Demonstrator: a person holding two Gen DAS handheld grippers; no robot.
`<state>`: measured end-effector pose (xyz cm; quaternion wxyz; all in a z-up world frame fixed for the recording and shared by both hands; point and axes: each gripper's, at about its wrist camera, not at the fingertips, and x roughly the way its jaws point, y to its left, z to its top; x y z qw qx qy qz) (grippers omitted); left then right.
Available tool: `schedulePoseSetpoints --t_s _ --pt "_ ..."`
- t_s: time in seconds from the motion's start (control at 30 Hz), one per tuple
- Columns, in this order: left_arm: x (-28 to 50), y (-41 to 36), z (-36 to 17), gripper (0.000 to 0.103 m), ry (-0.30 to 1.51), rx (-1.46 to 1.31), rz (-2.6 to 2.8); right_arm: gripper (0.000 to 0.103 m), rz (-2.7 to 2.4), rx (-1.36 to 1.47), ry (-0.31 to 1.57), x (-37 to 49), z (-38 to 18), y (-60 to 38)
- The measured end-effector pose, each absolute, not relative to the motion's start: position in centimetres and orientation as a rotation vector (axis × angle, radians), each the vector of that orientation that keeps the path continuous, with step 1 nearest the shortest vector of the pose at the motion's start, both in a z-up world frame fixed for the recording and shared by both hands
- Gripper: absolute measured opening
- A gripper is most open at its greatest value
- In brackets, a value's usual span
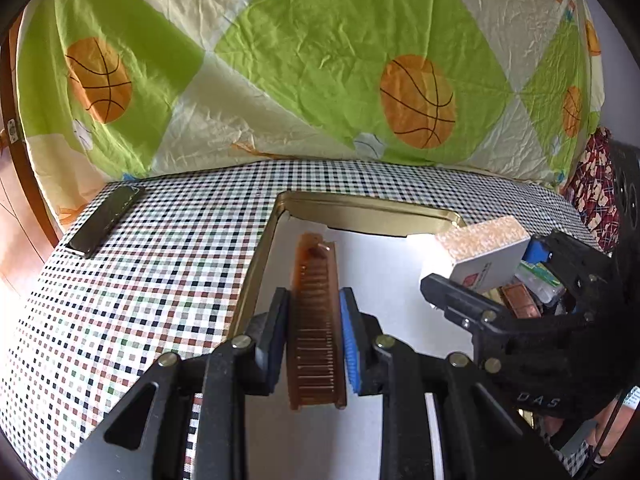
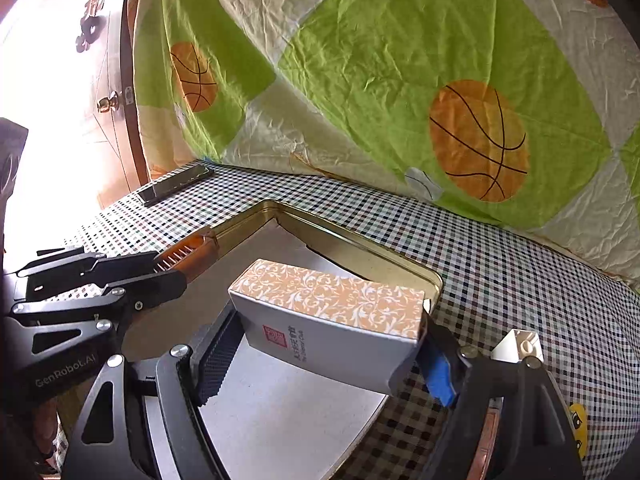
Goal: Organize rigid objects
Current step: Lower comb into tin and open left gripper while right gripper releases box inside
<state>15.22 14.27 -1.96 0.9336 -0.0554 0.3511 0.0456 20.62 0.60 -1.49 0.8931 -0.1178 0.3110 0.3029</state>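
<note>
Black angular two-finger left gripper (image 1: 314, 340) with silver pivot screws, ribbed blue pads (image 1: 351, 344). Matching black right gripper (image 2: 320, 360), blue pad, white "GenRobot.AI" lettering on one housing. Black glove (image 1: 536, 384) marked "DAS".

The comb (image 1: 314, 320) looks like translucent amber plastic, glossy. The box (image 2: 328, 320) is smooth matt cardboard with a printed orange pattern. The tray (image 1: 376, 216) has a shiny gold metal rim and a matt white paper lining. Checked cloth (image 1: 160, 260) covers the table; the quilt (image 1: 304, 60) behind is crinkled fabric.
</note>
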Motion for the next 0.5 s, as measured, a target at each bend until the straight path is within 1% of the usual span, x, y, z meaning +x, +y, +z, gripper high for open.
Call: schedulePoseSetpoints --t_s 0.17,0.2,0.23,0.27,0.3,0.33,0.4,0.43,0.5 --pt "16.1 14.3 -2.4 0.025 0.767 -0.078 0.111 0.082 0.642 -0.264 0.686 21.5 -1.8 1.7" --pt "16.1 14.3 -2.3 0.029 0.767 -0.070 0.130 0.083 0.629 -0.276 0.691 21.5 -1.9 1.8" --pt "16.0 14.3 -2.3 0.033 0.764 -0.065 0.139 0.085 0.615 -0.285 0.691 21.5 -1.9 1.8" --pt "15.8 14.5 -2.3 0.036 0.759 -0.067 0.143 0.089 0.608 -0.285 0.682 21.3 -1.8 1.5" --pt "15.4 14.6 -2.2 0.048 0.745 -0.075 0.149 0.092 0.604 -0.279 0.670 21.1 -1.7 0.9" --pt "14.9 14.7 -2.0 0.063 0.724 -0.085 0.153 0.092 0.599 -0.267 0.662 20.8 -1.5 0.3" --pt "13.5 14.6 -1.5 0.075 0.664 -0.109 0.164 0.092 0.597 -0.236 0.648 19.9 -1.2 -1.5" --pt "12.5 14.4 -1.3 0.079 0.630 -0.120 0.164 0.092 0.604 -0.221 0.645 19.3 -1.0 -2.5" --pt "10.6 13.5 -0.6 0.082 0.563 -0.137 0.157 0.092 0.607 -0.191 0.637 17.6 -0.8 -5.0"
